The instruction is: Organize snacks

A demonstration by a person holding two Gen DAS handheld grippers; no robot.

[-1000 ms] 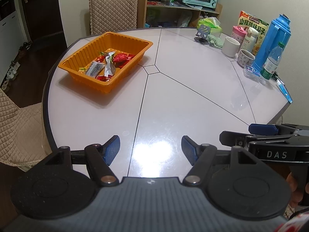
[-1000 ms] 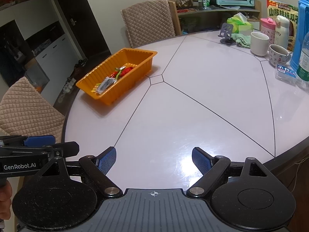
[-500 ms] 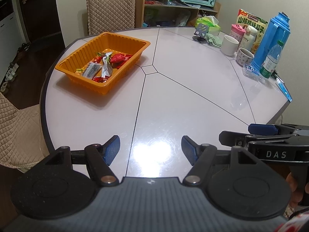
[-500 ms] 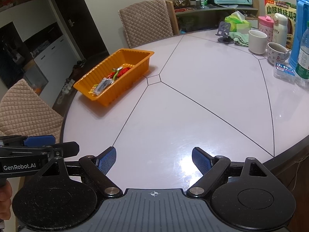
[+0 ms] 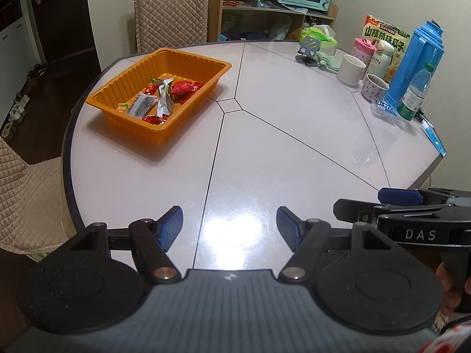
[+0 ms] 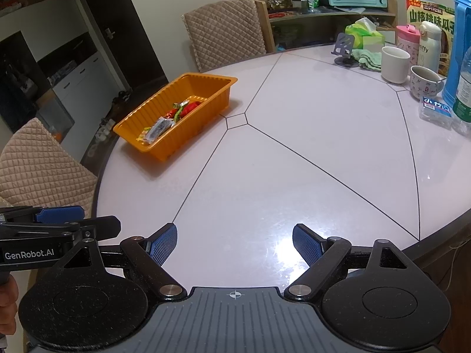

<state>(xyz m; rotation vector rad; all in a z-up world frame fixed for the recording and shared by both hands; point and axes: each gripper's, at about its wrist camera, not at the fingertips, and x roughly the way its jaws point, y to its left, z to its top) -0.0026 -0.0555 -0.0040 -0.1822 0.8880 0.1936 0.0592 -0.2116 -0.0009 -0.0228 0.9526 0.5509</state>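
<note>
both wrist views now sit a little further back from the round white table [image 5: 294, 135] than a second ago, so the orange ribbed plastic tray [image 5: 123, 86] appears slightly nearer the middle of each picture; nothing on the tabletop itself has shifted. the left gripper [image 5: 229, 228] hangs over the near edge of the table, its blue-padded fingers spread wide with nothing between them. the right gripper [image 6: 234, 244] hovers just beside it over the same near edge, likewise spread and empty.

the tray rests near the table's far left edge and holds the wrapped snacks [image 5: 164, 97]: red packets, a silver one, a dark-printed one and a small yellow one, all lying loose on its floor.

along the far right edge stand a tall blue thermos jug [image 5: 415, 61], a clear water bottle with a green label [image 5: 413, 97], a white mug [image 5: 351, 69], a patterned mug [image 5: 374, 86], a pink lidded cup [image 5: 362, 50] and a yellow snack box with printed characters [image 5: 385, 33]. two chairs with beige quilted covers [image 6: 226, 33] stand at the far and left edges.
</note>
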